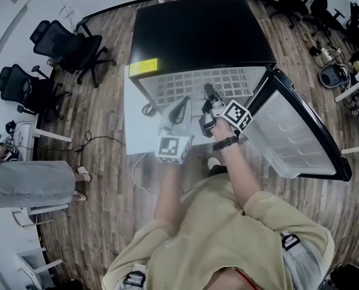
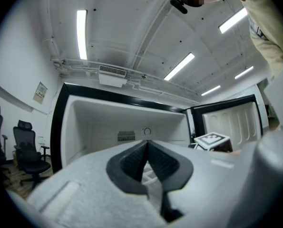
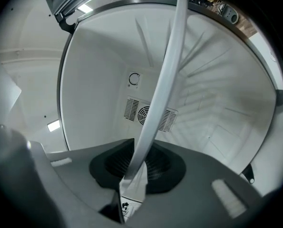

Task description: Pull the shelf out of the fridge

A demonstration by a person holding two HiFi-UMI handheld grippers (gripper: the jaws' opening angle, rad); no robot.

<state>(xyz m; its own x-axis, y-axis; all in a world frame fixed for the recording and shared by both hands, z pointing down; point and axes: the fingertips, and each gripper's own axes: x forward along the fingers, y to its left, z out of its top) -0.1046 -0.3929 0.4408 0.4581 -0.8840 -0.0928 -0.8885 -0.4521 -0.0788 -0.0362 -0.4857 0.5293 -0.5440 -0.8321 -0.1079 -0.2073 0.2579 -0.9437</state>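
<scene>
The black-topped fridge (image 1: pixel 197 32) stands with its door (image 1: pixel 294 132) swung open to the right. Its pale, grid-patterned shelf (image 1: pixel 197 83) sticks out of the front opening. My right gripper (image 1: pixel 208 90) is at the shelf's front edge. In the right gripper view the shelf's white rim (image 3: pixel 167 70) runs up between the pads, and that gripper (image 3: pixel 140 161) is shut on it. My left gripper (image 1: pixel 182 104) lies beside it to the left. Its tips (image 2: pixel 147 144) meet, and a bit of white ribbed shelf shows in the gap behind them. The white fridge interior (image 2: pixel 108 122) fills that view.
Black office chairs (image 1: pixel 70 44) stand on the wooden floor at the left. Another person (image 1: pixel 22 183) sits at the far left. A cable (image 1: pixel 101 139) runs across the floor near the fridge's left side. The open door blocks the right side.
</scene>
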